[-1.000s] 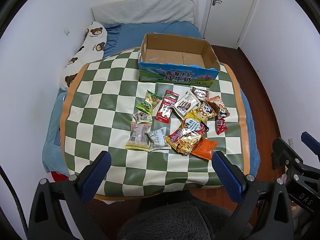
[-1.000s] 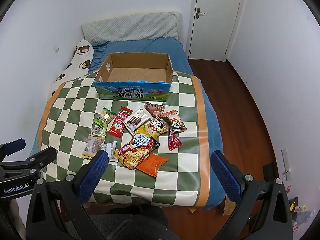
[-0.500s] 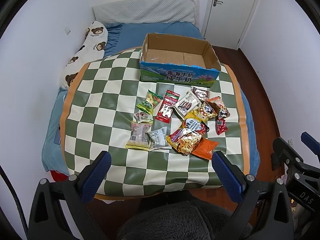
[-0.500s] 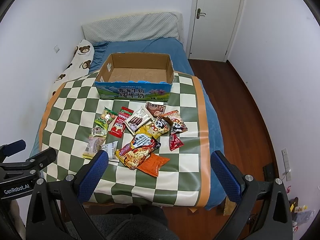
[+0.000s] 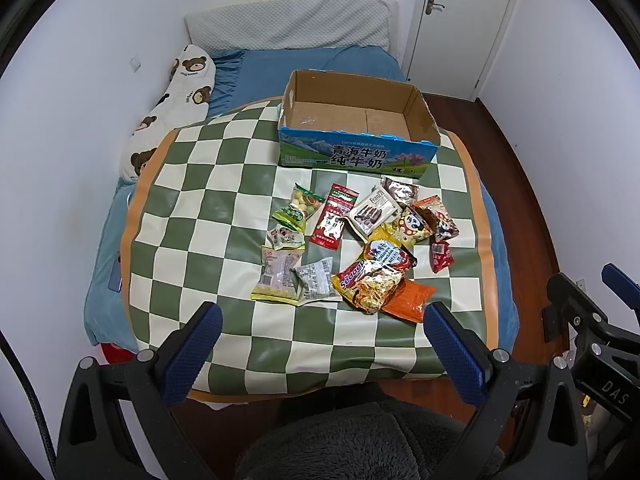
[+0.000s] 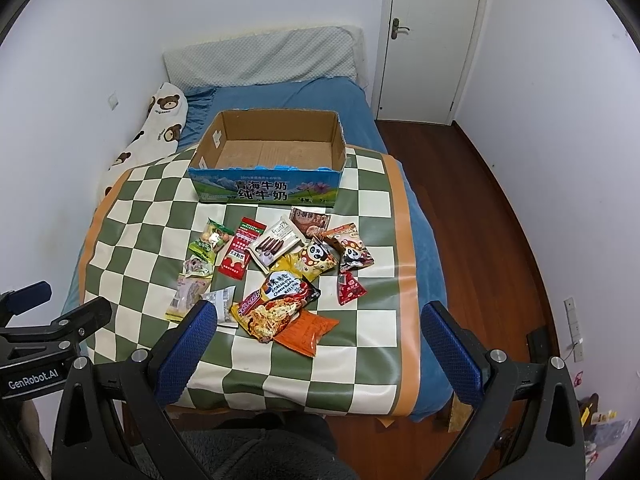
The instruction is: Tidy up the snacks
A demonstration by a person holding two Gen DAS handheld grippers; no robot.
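Checkered green-and-cream mat (image 5: 192, 216) covers the blue bed (image 5: 280, 68), mid-frame; left gripper (image 5: 322, 322) and right gripper (image 6: 318, 320) hover low, fingers wide, empty.

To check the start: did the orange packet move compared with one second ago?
No. The orange packet lies on the same squares of the checkered cloth, under the noodle bag.

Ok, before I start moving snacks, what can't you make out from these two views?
- Left wrist view: snacks under the big noodle bag are partly covered by it.
- Right wrist view: the left finger hides part of the grey packet.
- Both views: small print on the packets is too small to read.
- Cardboard box: the inside of its front wall is hidden.
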